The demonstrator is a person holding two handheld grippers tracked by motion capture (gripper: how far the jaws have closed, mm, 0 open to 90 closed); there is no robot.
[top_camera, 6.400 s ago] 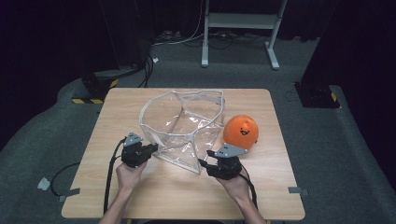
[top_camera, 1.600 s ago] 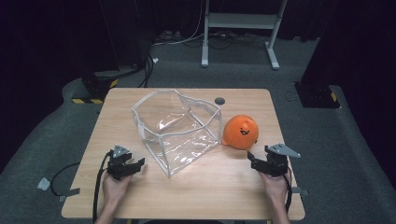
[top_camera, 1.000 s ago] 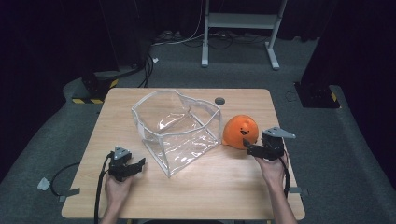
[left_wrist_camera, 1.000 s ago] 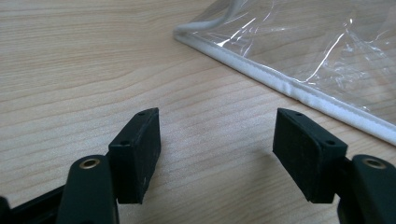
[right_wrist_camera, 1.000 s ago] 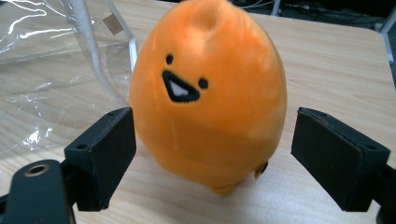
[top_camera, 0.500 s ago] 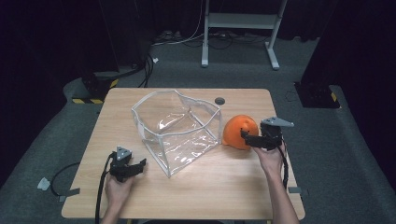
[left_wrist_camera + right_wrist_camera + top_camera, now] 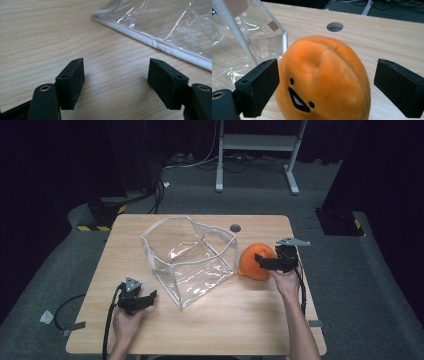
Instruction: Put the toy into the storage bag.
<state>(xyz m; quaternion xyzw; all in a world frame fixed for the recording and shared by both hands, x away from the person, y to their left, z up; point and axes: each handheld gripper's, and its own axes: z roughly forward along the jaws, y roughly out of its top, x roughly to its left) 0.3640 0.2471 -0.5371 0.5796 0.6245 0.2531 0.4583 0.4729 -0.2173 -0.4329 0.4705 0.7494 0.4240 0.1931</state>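
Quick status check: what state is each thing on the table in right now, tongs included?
Clear plastic bag: upright, mouth open, empty.
Orange plush toy: upright on the table, between the right jaws, not squeezed.
Right tongs: open around the toy.
Left tongs: open, holding nothing, near the bag's edge.

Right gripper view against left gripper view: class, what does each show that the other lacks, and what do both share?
The right gripper view alone has the orange plush with a drawn face, between the open jaws of the right gripper, and a round hole in the table. The left gripper view alone has the white seam of the clear bag and the left gripper, open over bare wood. Both share the bag and the wooden table.
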